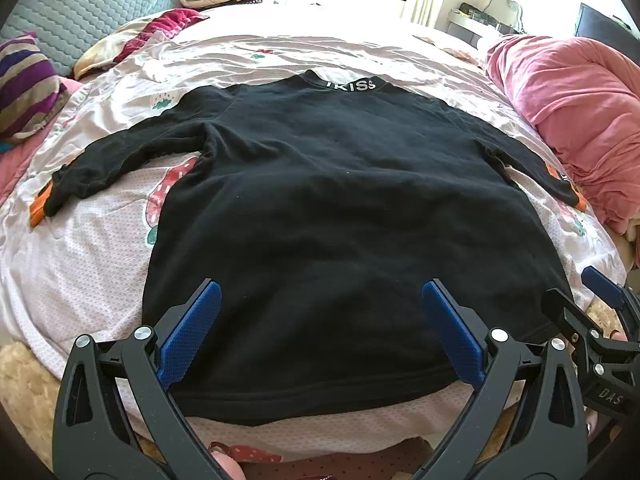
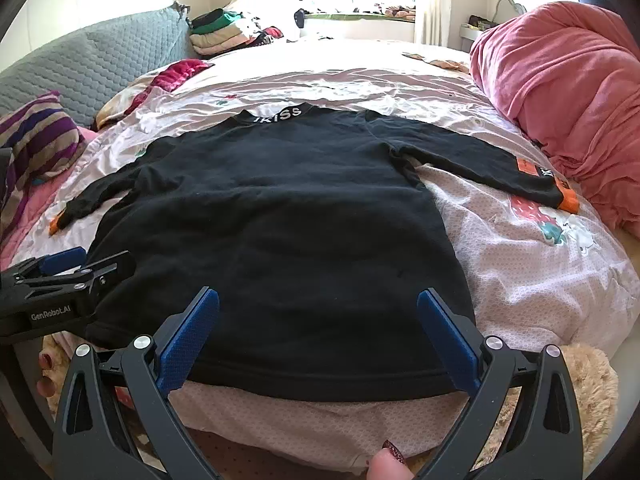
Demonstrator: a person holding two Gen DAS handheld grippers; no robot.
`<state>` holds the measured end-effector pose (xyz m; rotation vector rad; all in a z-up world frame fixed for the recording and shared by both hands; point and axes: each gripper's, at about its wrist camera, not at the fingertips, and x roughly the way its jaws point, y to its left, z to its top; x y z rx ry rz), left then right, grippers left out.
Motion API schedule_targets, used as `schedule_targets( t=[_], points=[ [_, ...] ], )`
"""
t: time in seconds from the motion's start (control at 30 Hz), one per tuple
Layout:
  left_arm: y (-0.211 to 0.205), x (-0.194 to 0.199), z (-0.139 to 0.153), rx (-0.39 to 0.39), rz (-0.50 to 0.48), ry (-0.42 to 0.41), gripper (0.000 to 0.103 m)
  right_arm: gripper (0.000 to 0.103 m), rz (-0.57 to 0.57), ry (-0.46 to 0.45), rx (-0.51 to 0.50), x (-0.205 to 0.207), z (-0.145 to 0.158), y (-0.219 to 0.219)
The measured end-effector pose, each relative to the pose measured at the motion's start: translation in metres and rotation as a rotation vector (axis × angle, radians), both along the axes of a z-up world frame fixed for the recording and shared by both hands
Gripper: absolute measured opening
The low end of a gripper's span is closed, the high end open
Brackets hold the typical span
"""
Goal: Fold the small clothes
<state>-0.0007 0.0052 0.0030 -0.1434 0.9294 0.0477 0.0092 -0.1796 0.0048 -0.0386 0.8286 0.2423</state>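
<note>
The black sweater (image 1: 328,200) is lying flat on the bed cover (image 1: 100,264), sleeves spread, hem nearest both tools. The left gripper (image 1: 320,328) and right gripper (image 2: 318,336) are hovering spread wide, grasping nothing. A deep bite could be pinching the cover along with the hem, or catching one layer only and skewing the fold.

Sweater (image 1: 320,200) flat on bed (image 1: 100,260), collar farthest, heaped blanket (image 1: 580,120) right, pillow (image 1: 28,84) left

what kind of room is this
Most likely a bedroom: the black sweater lies on a bed with a pink printed cover, a quilted grey headboard beside it, and a rolled pink duvet nearby.
</note>
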Motion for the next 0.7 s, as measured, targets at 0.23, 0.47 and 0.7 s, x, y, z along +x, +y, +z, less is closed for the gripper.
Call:
schedule_targets(
  t=[0.23,0.47,0.7],
  points=[
    [0.0020,0.0000,-0.0001,0.000,0.001,-0.001,0.094,0.099,0.007,-0.003,-0.006,0.0002,-0.0002,-0.0002],
    [0.0032,0.0004,0.0002,0.001,0.004,-0.002,0.094,0.099,0.008,0.000,-0.011,-0.0002,-0.0012,0.0019],
    [0.0048,0.0001,0.0012,-0.002,0.006,-0.004,0.094,0.099,0.011,-0.003,-0.006,-0.0008,-0.0016,0.0026]
  ],
)
